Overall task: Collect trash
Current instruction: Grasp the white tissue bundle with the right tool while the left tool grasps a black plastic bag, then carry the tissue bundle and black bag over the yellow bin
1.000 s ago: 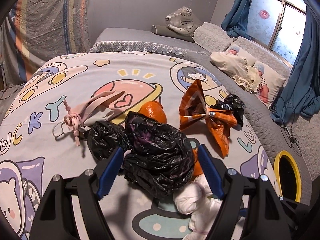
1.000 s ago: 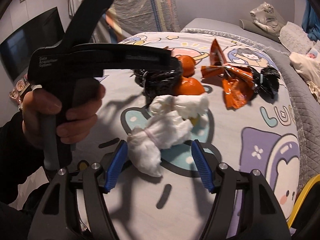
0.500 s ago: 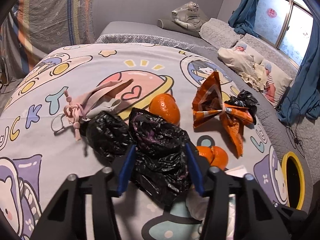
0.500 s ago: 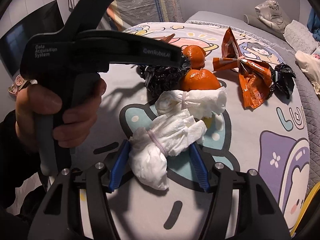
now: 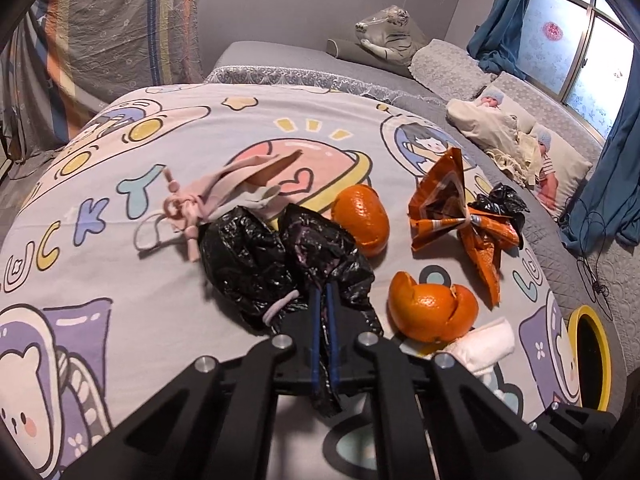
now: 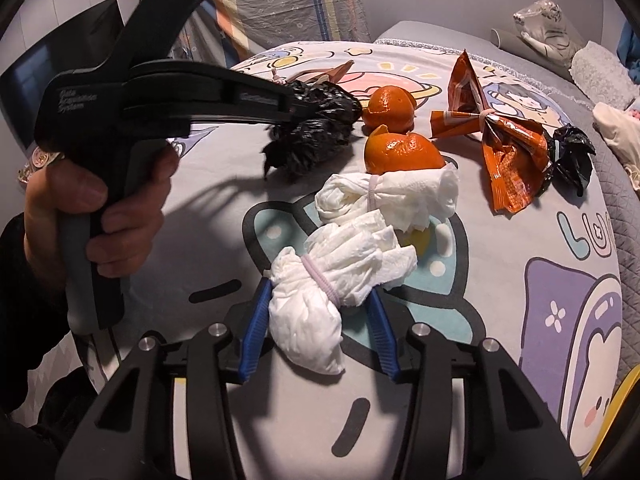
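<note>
My left gripper (image 5: 325, 292) is shut on a crumpled black plastic bag (image 5: 280, 256), which also shows in the right wrist view (image 6: 312, 132) held just above the bed. My right gripper (image 6: 320, 300) has closed on a white tissue bundle (image 6: 316, 300) tied with a pink band; both blue pads touch its sides. A second white tissue bundle (image 6: 392, 196) lies just beyond it. Two pieces of orange peel (image 5: 432, 312) (image 5: 362, 220), an orange foil wrapper (image 5: 452, 208) with a small black bag (image 5: 500, 204) and a pink knotted cloth (image 5: 224, 196) lie on the cartoon bedspread (image 5: 120, 260).
A yellow-rimmed bin (image 5: 588, 352) stands off the bed's right edge. Grey pillows, a plush tiger (image 5: 384, 36) and dolls (image 5: 520, 136) lie at the far side. The person's hand (image 6: 96, 216) holds the left gripper handle at the left.
My left gripper closed from wide open onto the black bag and lifted it slightly. My right gripper moved forward and narrowed onto the near tissue bundle.
</note>
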`<state>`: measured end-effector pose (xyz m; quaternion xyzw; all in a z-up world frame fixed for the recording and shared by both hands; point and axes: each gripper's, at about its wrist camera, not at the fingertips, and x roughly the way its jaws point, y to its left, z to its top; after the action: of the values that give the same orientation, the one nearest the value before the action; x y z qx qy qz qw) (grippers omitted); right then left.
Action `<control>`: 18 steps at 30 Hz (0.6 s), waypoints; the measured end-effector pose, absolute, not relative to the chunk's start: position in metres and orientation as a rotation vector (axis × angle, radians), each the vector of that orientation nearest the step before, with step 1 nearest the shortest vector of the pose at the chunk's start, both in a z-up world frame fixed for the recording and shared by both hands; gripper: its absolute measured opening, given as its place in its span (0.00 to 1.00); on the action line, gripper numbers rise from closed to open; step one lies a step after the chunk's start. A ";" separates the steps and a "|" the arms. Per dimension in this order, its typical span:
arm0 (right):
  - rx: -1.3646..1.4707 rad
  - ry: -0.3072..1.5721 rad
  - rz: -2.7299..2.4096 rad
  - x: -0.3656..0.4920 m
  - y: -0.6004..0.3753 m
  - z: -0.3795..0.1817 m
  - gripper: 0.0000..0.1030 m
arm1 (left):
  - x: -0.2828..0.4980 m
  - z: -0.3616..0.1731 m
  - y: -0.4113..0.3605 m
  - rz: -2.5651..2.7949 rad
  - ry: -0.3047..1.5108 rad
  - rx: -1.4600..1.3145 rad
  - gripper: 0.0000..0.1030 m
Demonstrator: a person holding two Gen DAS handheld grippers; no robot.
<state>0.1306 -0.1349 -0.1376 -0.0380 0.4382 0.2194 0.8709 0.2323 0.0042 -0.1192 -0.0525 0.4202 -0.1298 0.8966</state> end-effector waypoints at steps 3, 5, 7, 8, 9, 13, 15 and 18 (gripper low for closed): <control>-0.070 0.913 0.459 0.131 -0.137 -0.136 0.42 | 0.227 -0.115 0.012 -0.273 0.862 -0.123 0.02; -0.075 0.902 0.455 0.128 -0.138 -0.133 0.42 | 0.223 -0.111 0.016 -0.277 0.853 -0.125 0.02; -0.071 0.890 0.452 0.126 -0.140 -0.128 0.42 | 0.218 -0.107 0.022 -0.273 0.843 -0.130 0.02; -0.069 0.884 0.451 0.125 -0.141 -0.126 0.42 | 0.215 -0.106 0.025 -0.274 0.840 -0.136 0.02; -0.065 0.878 0.451 0.123 -0.143 -0.123 0.42 | 0.212 -0.104 0.029 -0.272 0.833 -0.143 0.02; -0.053 0.854 0.446 0.117 -0.150 -0.114 0.42 | 0.201 -0.095 0.046 -0.269 0.810 -0.171 0.02; -0.050 0.845 0.443 0.116 -0.152 -0.111 0.42 | 0.194 -0.090 0.054 -0.259 0.795 -0.175 0.02; -0.046 0.833 0.434 0.114 -0.156 -0.107 0.42 | 0.186 -0.083 0.065 -0.255 0.778 -0.191 0.02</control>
<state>0.1138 -0.1560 -0.1065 -0.0222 0.4012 0.2091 0.8915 0.1856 0.0653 -0.0833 -0.0925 0.3777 -0.1236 0.9130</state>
